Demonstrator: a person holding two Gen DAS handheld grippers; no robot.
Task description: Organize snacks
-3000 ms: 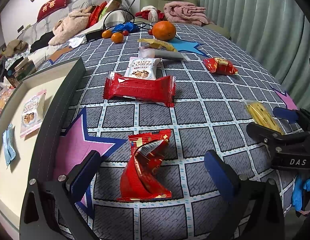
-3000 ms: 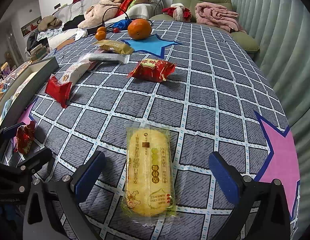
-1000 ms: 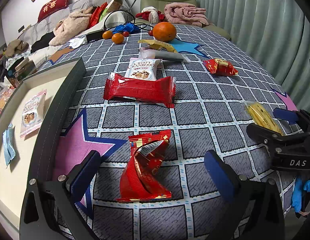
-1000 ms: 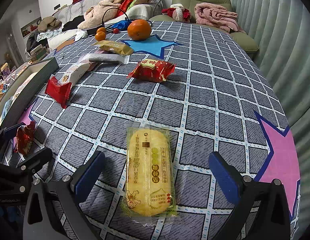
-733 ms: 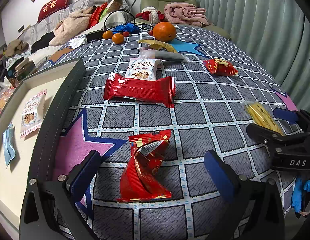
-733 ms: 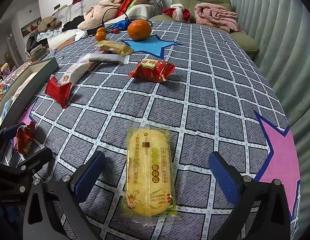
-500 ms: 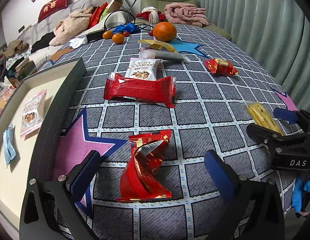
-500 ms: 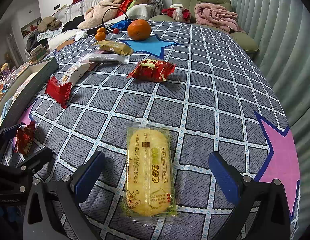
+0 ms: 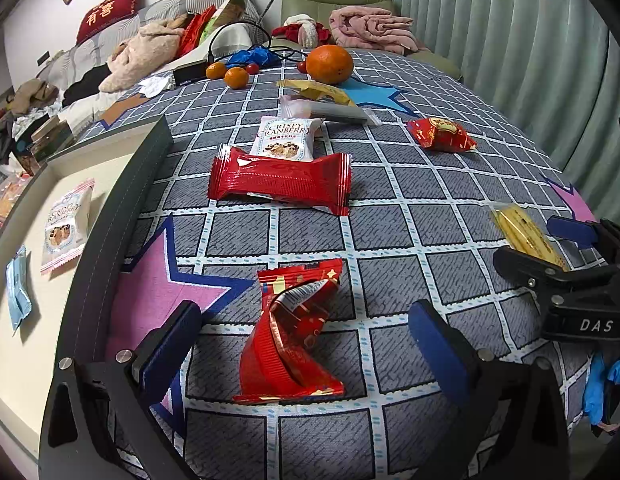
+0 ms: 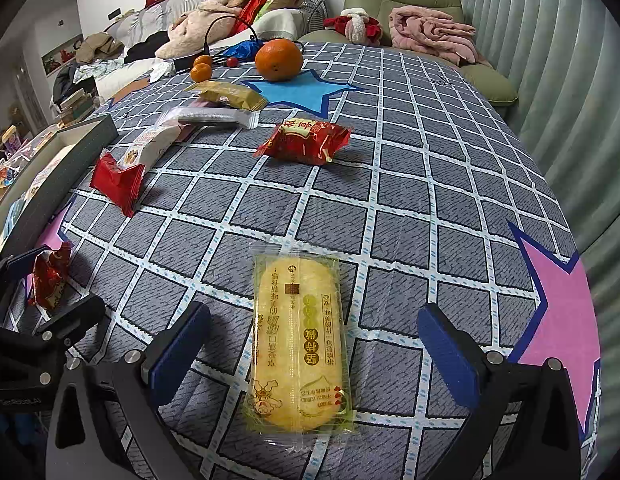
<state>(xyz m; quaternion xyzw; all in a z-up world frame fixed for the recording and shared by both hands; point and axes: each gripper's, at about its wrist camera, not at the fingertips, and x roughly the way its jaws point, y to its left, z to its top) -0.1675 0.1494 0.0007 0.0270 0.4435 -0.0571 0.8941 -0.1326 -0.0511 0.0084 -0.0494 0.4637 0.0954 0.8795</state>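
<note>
Both grippers sit wide open with nothing held: the left gripper straddles a crumpled red snack packet, the right gripper a yellow rice cracker pack. Probably best to drop the fingers low on the surface and pinch across the narrow width so the film doesn't slip. Further out lie a long red wrapper, a Crispy Cranberry pack and an orange; the tray waits left, unobstructed.
</note>
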